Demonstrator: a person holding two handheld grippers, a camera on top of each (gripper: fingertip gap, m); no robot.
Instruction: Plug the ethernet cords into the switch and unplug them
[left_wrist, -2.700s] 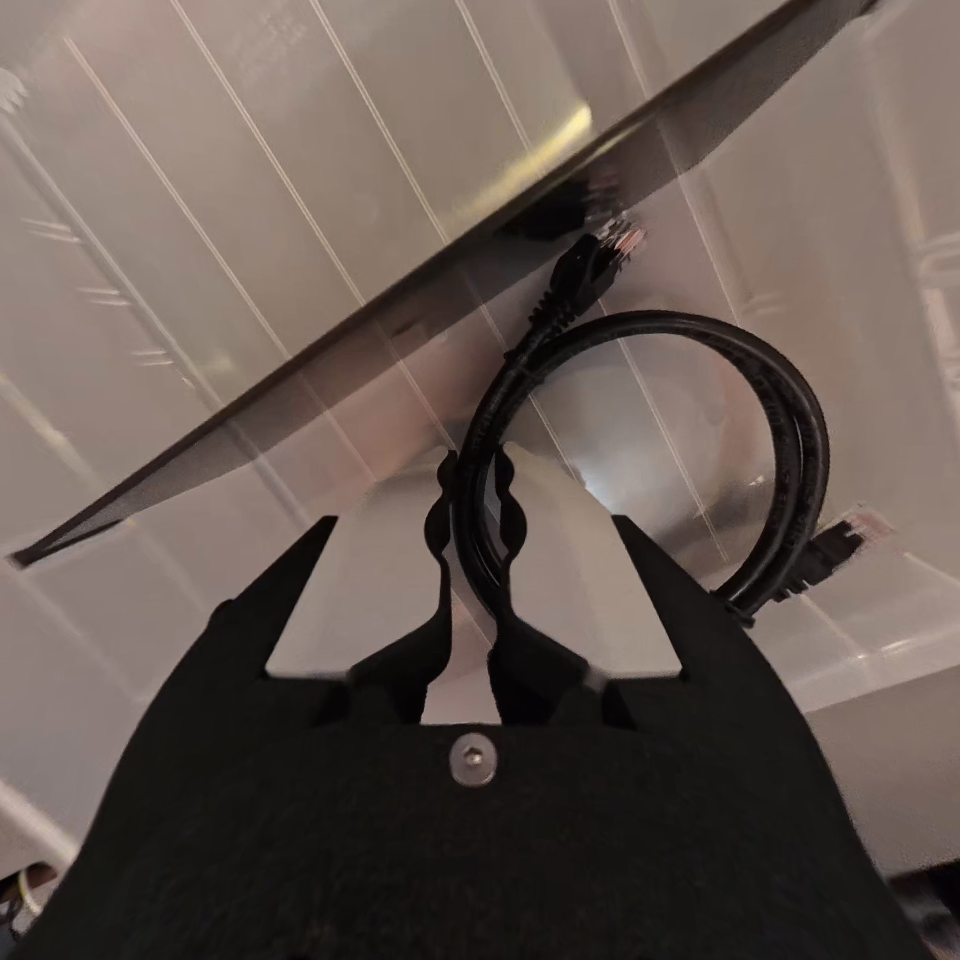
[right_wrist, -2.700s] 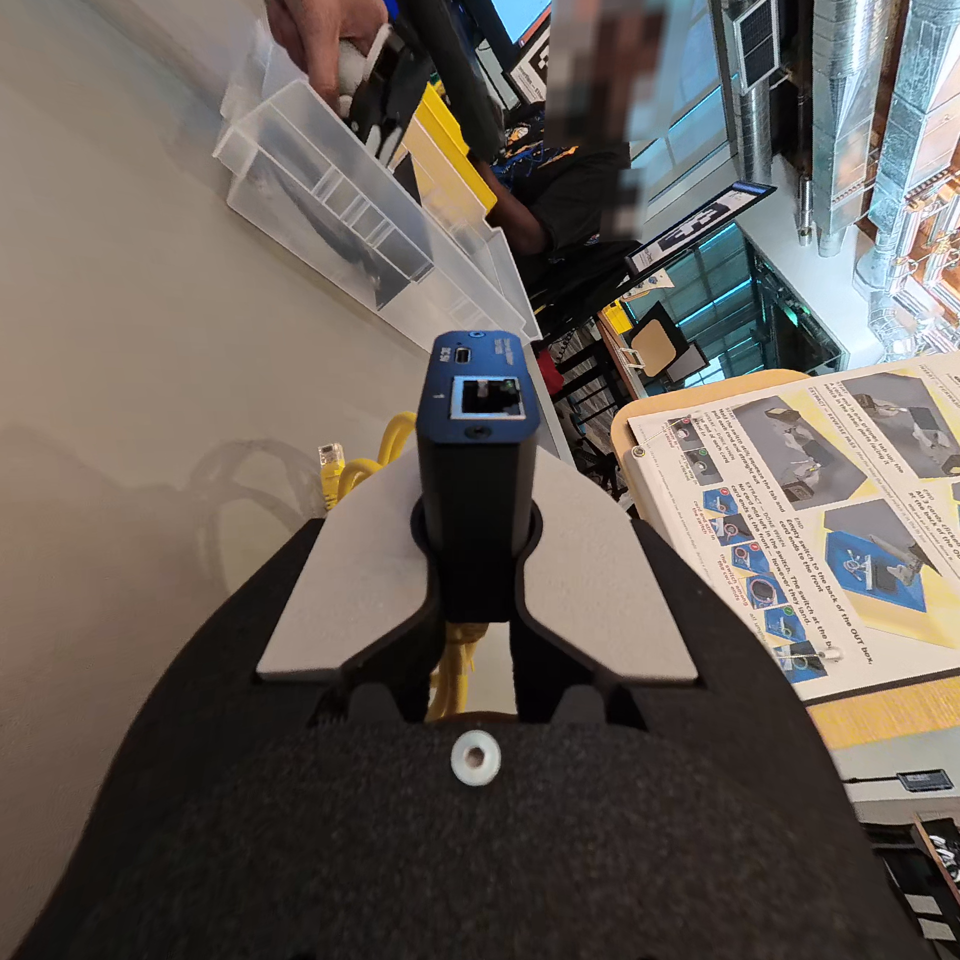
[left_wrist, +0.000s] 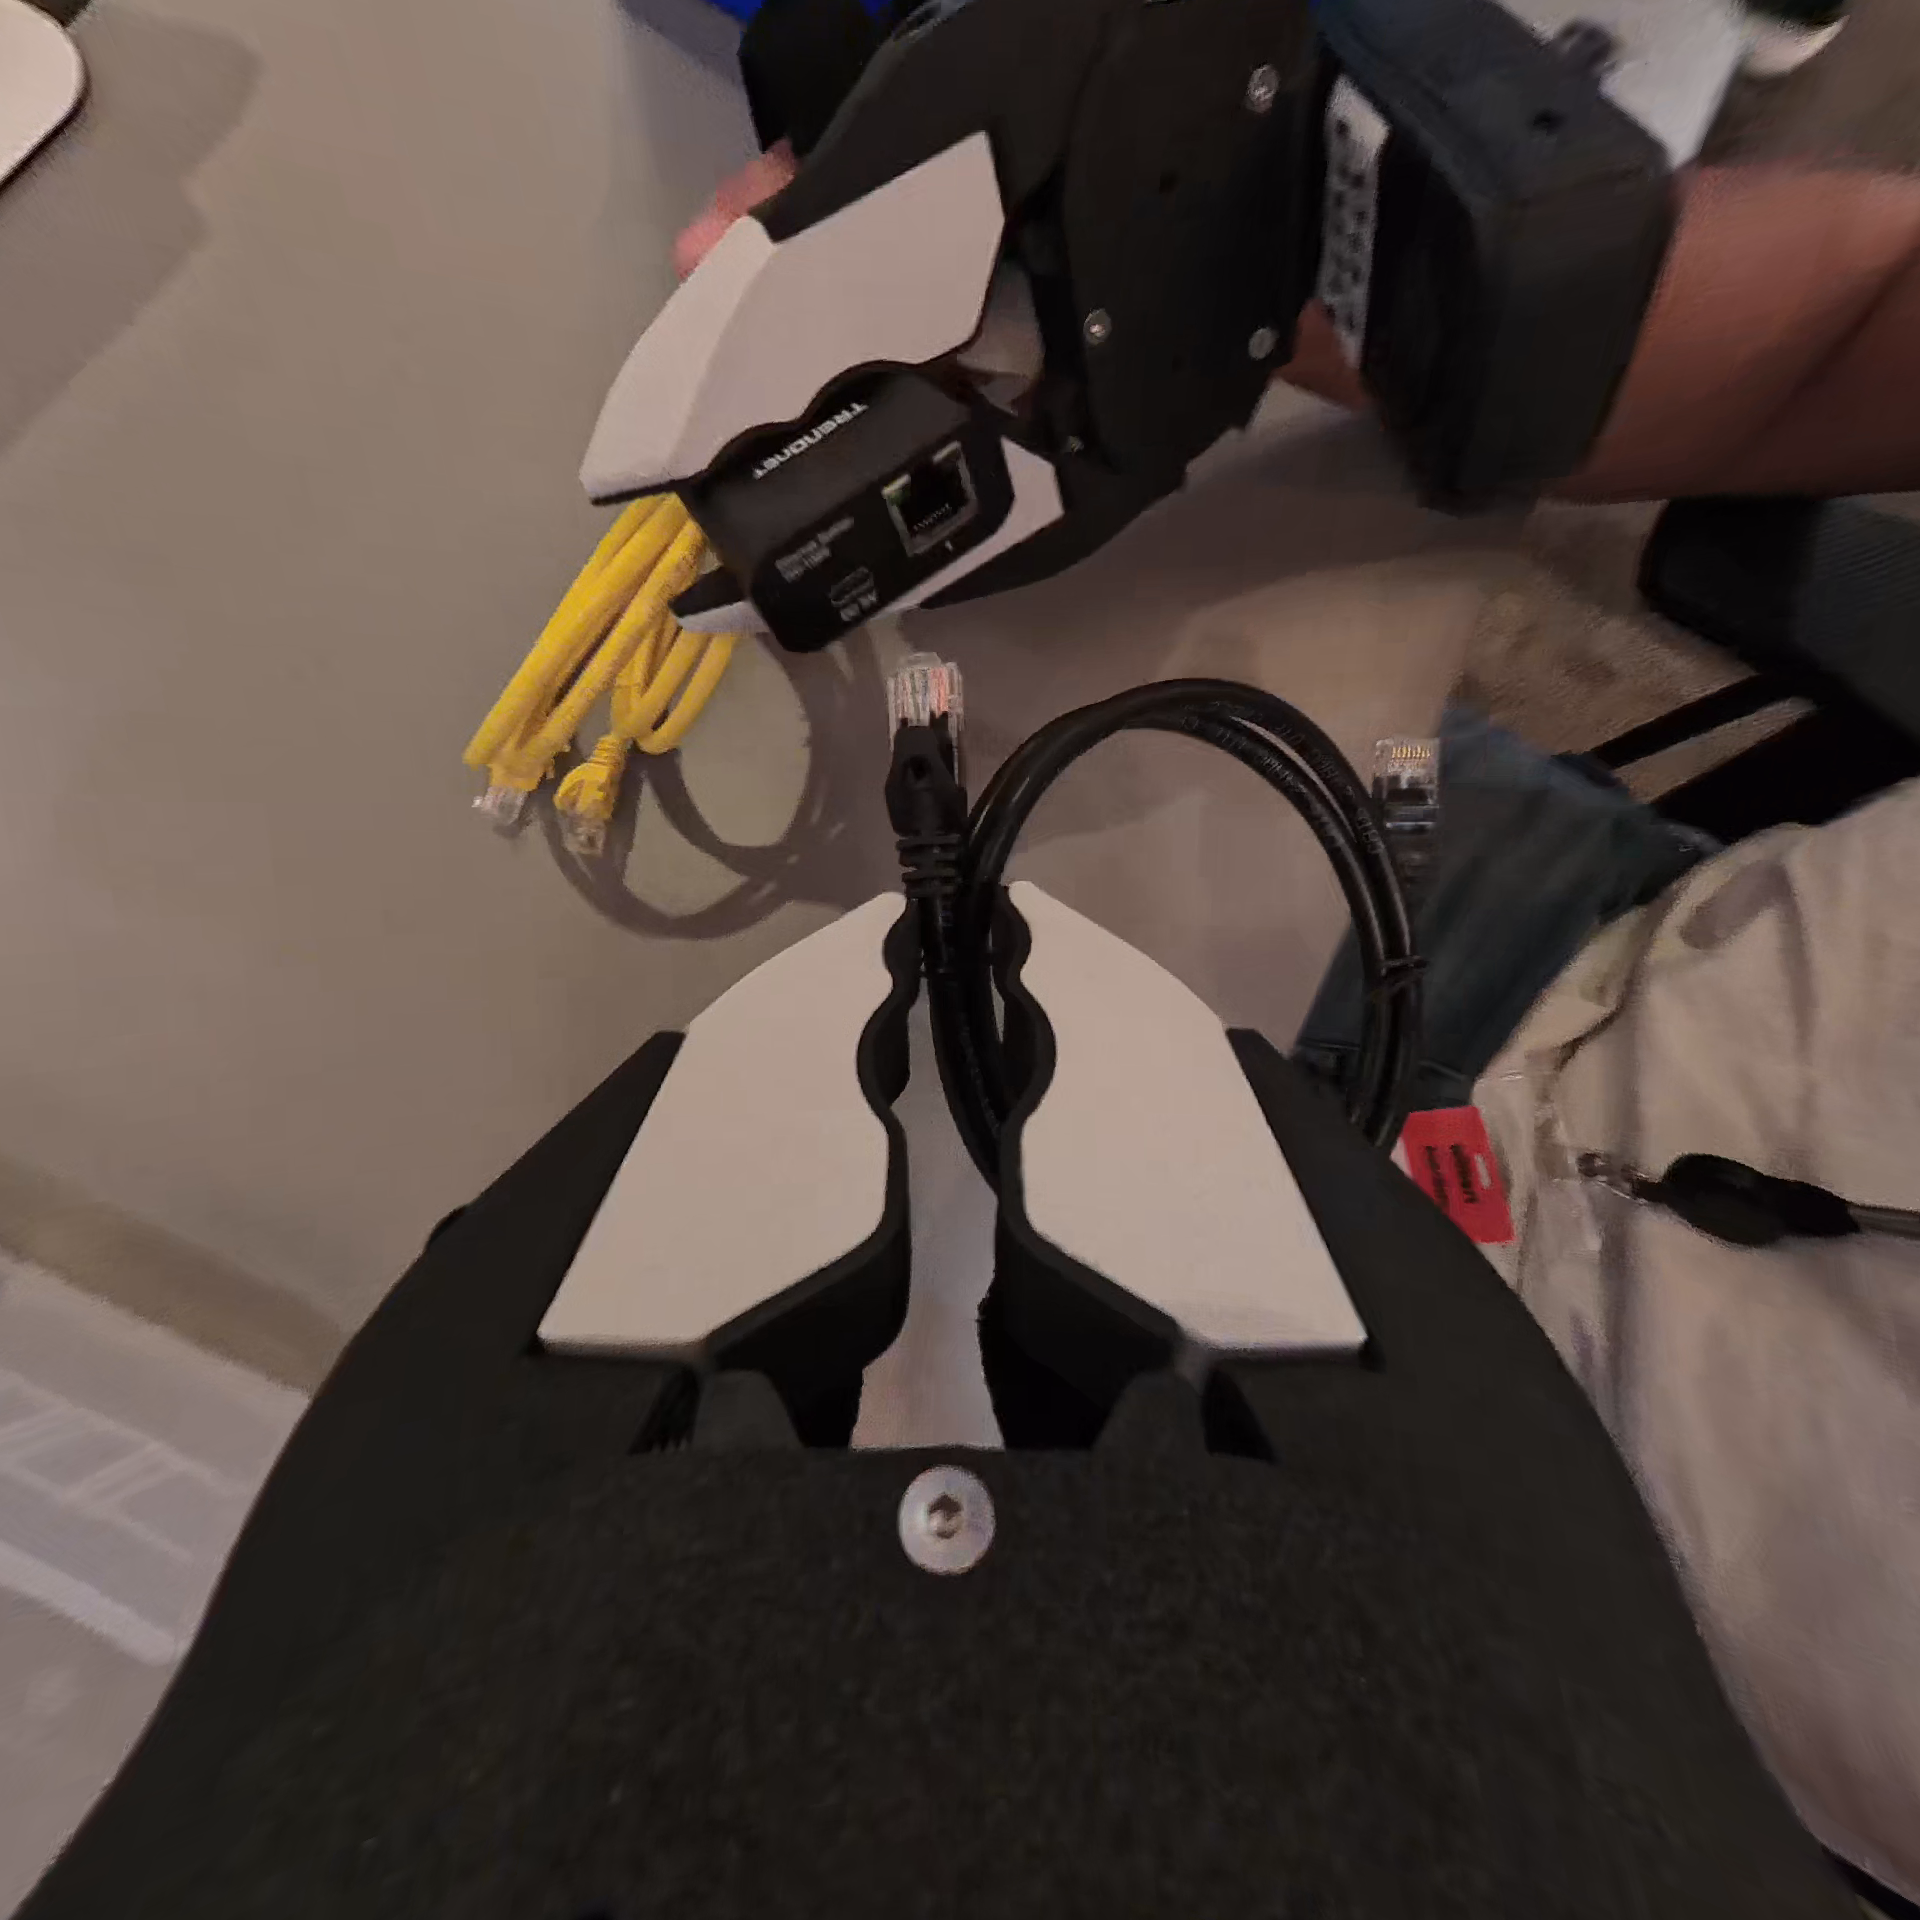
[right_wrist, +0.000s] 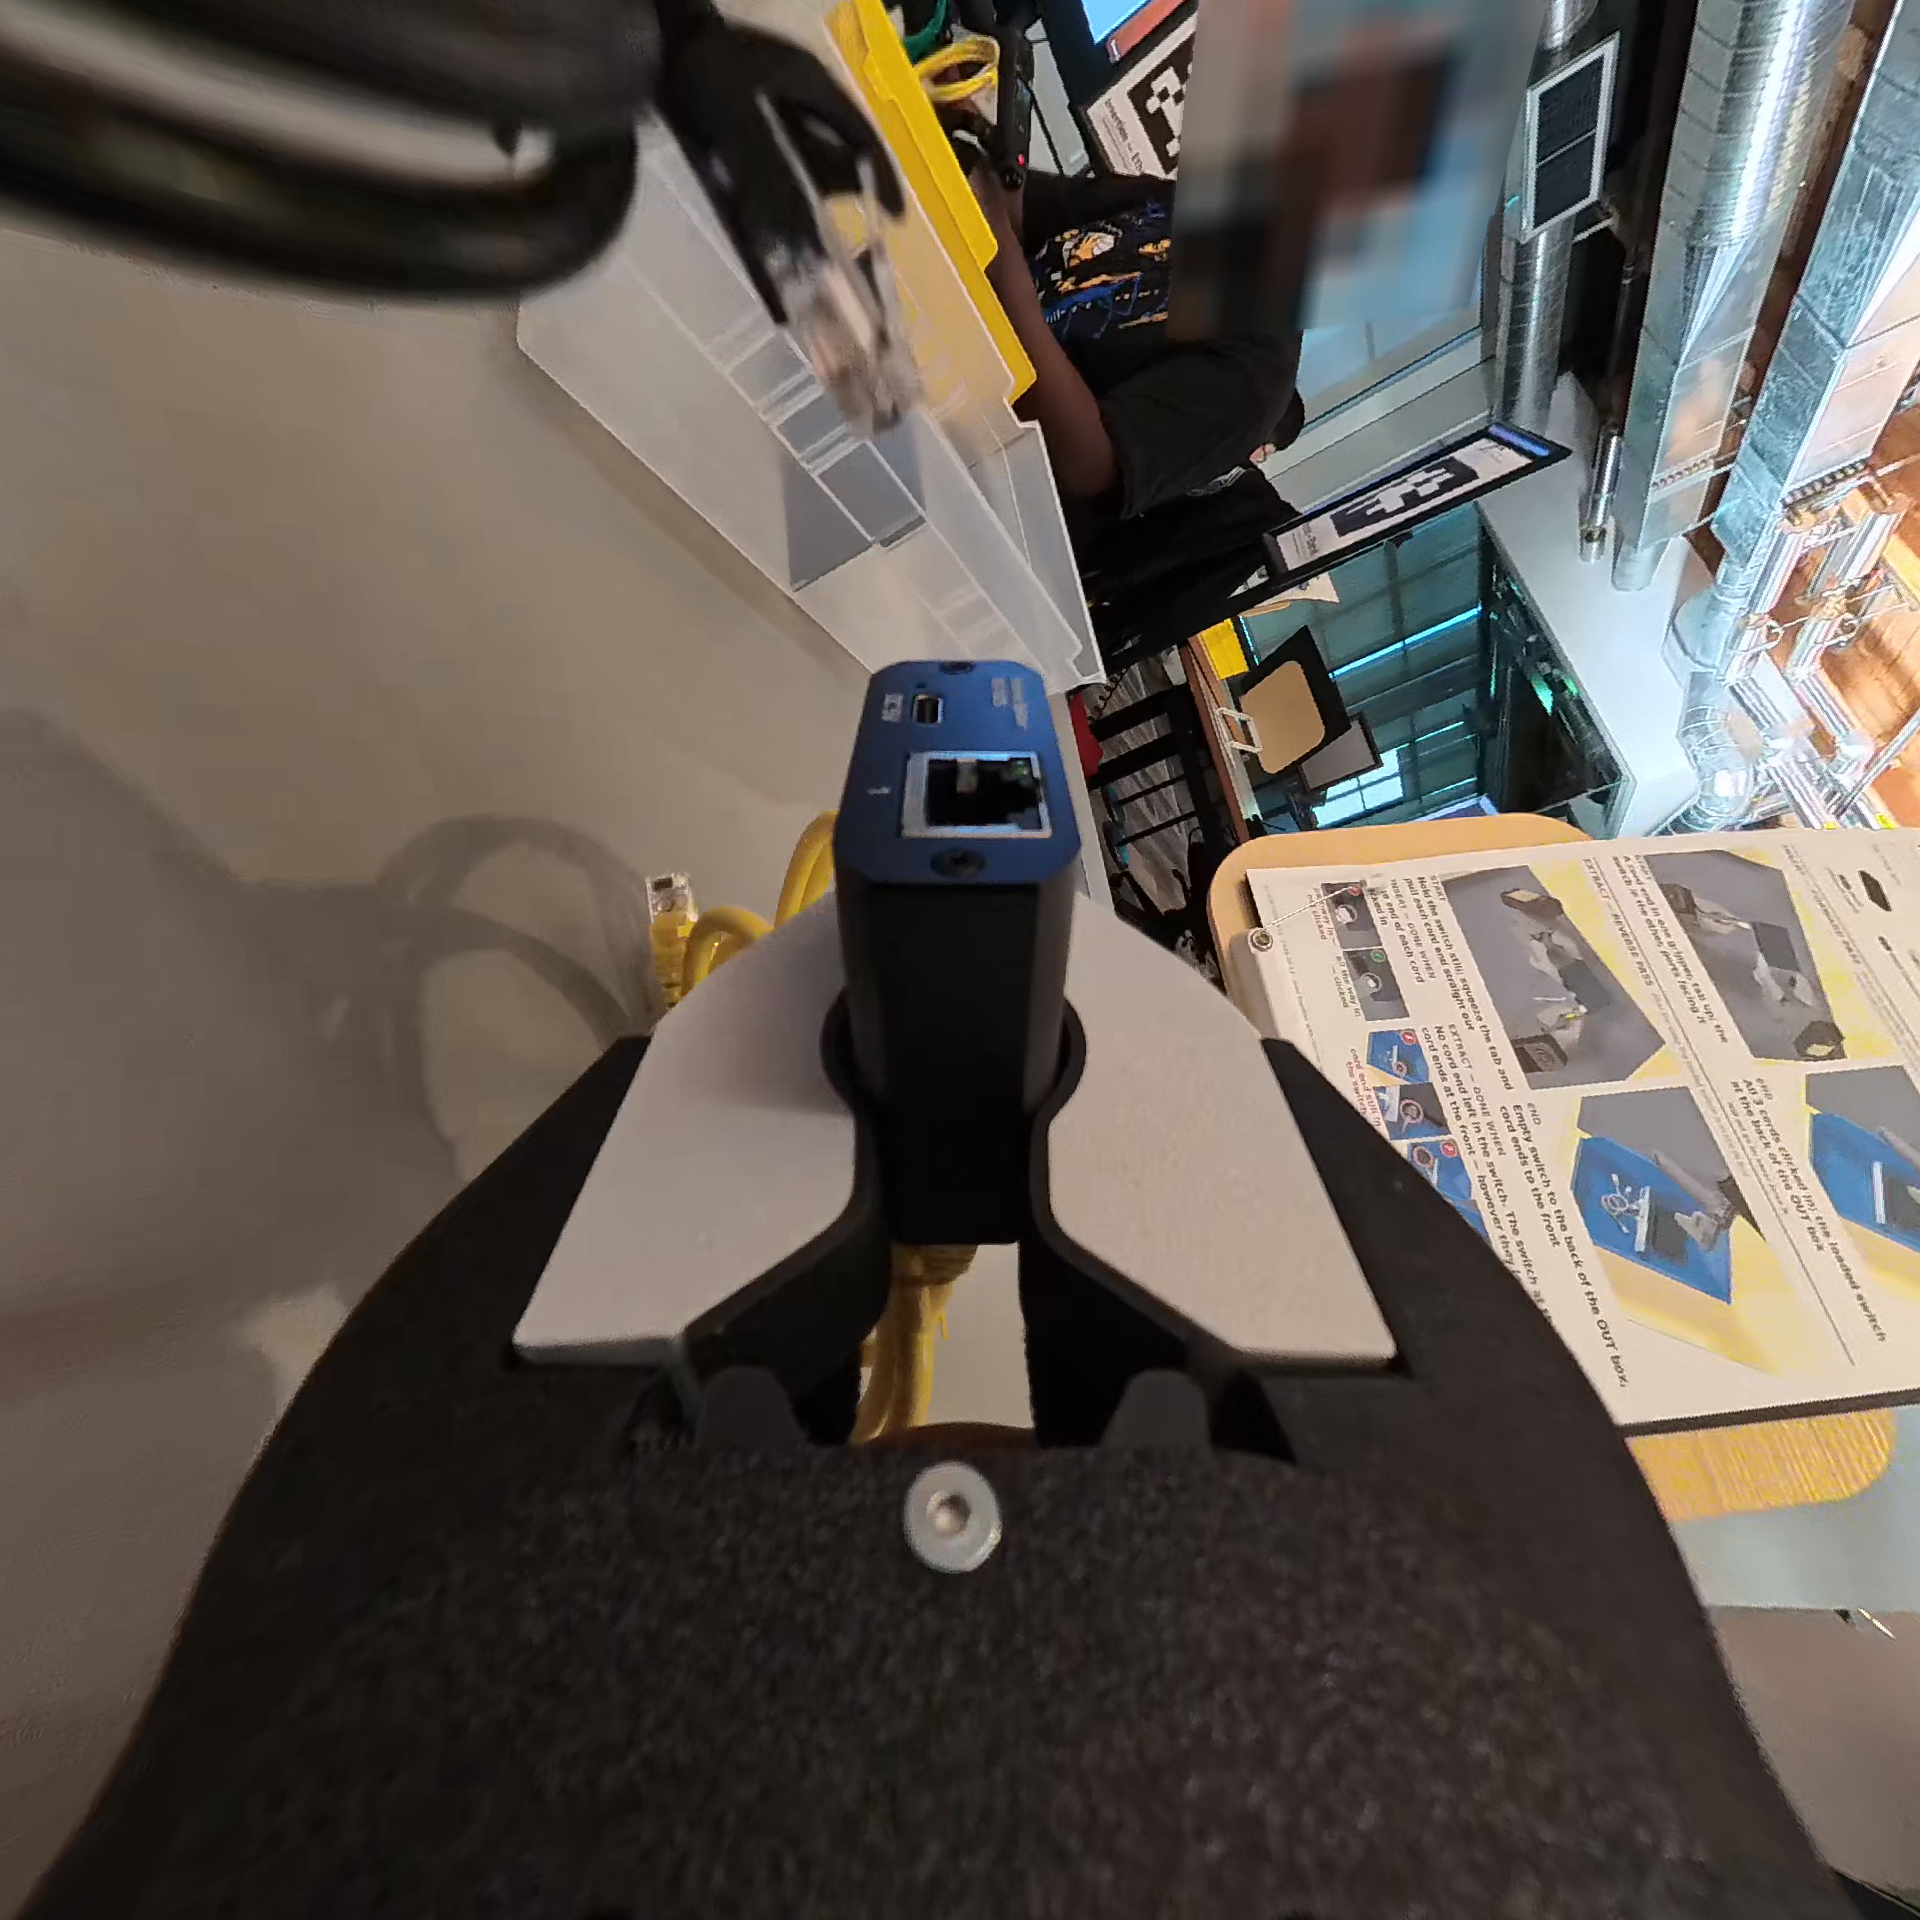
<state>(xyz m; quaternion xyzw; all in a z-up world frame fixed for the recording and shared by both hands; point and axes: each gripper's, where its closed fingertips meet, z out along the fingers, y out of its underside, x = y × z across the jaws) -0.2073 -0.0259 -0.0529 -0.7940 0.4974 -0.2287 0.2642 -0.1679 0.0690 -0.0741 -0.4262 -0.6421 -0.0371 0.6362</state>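
Yellow cords (left_wrist: 613, 665) beside clamped switch (left_wrist: 862, 509)

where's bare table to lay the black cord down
The widest bare patch of table lies left of the yellow cords, toward the clear bins. A smaller strip lies between the switch and the black cord. It is crowded around the yellow cords under the right gripper.
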